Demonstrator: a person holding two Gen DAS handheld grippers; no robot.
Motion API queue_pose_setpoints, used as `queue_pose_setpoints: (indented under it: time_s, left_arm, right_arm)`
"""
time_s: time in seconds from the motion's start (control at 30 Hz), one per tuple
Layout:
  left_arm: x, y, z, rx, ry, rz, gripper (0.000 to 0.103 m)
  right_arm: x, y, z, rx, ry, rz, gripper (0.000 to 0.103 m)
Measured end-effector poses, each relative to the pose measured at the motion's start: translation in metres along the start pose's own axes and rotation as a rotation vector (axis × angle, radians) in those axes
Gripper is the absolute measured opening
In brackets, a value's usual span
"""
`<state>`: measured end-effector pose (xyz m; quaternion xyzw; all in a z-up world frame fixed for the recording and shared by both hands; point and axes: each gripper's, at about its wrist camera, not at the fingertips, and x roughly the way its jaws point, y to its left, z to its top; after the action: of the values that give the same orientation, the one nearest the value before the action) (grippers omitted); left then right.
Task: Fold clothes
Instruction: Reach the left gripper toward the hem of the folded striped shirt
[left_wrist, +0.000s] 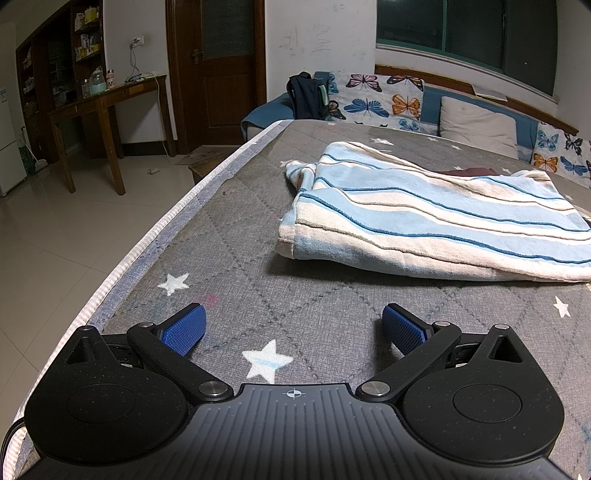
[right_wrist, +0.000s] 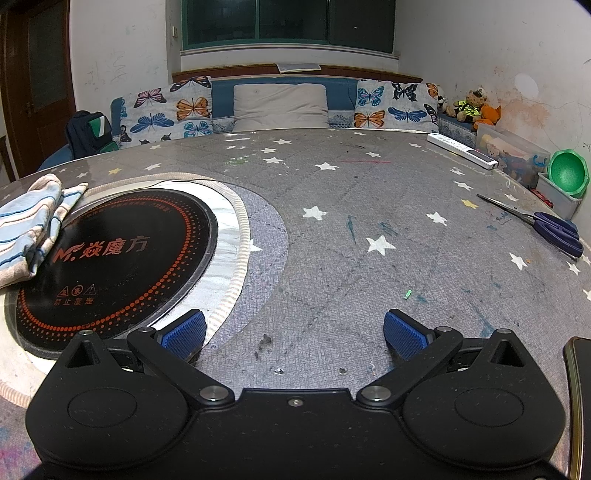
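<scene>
Left gripper (left_wrist: 293, 326), black with blue ribbed pads: jaws spread wide, empty, low over the grey star-printed quilted table cover (left_wrist: 240, 236). Right gripper (right_wrist: 293, 330), same make: jaws spread wide, empty. Folded blue-and-cream striped cloth (left_wrist: 436, 218): lying flat beyond the left gripper, to its right, well apart. Round black induction hob (right_wrist: 114, 258): set into the table, cloth overlapping its far-left rim. Blue-handled scissors (right_wrist: 546, 227): far right.

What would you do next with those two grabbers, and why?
Probably move the left gripper forward to the near edge of the striped cloth. Both it and the right gripper are open and empty, and the cloth lies loosely bunched, partly over the black round cooktop.
</scene>
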<state>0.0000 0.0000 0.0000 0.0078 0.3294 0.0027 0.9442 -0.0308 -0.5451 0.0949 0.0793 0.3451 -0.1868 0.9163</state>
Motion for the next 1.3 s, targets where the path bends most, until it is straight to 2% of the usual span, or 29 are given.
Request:
queue_pose_setpoints:
  time_s: [0.4, 0.6, 0.77, 0.97, 1.03, 1.17, 1.23, 1.3]
  left_arm:
    - [0.001, 0.001, 0.005, 0.004, 0.006, 0.002, 0.103]
    - [-0.004, 0.0, 0.014, 0.045, -0.002, 0.016, 0.102]
    - [-0.012, 0.003, 0.021, 0.044, -0.026, 0.017, 0.101]
    - [-0.011, 0.013, 0.025, 0.047, -0.022, 0.02, 0.085]
    - [-0.01, 0.018, 0.026, 0.047, -0.023, 0.02, 0.085]
    - [-0.007, 0.026, 0.029, 0.051, -0.027, 0.027, 0.084]
    - [-0.004, 0.028, 0.031, 0.052, -0.025, 0.029, 0.084]
    - [0.0, 0.031, 0.033, 0.049, -0.021, 0.029, 0.084]
  right_arm:
    - [0.003, 0.003, 0.002, -0.013, 0.001, -0.014, 0.103]
    - [-0.001, 0.015, 0.006, -0.042, 0.023, 0.019, 0.103]
    - [-0.005, 0.037, 0.018, -0.075, 0.02, 0.094, 0.103]
    - [-0.006, 0.076, 0.031, -0.146, 0.027, 0.224, 0.102]
    - [-0.004, 0.089, 0.035, -0.161, 0.032, 0.263, 0.095]
    - [-0.002, 0.115, 0.042, -0.191, 0.042, 0.34, 0.091]
    - [0.0, 0.129, 0.046, -0.206, 0.046, 0.379, 0.084]
    - [0.001, 0.137, 0.049, -0.214, 0.05, 0.401, 0.082]
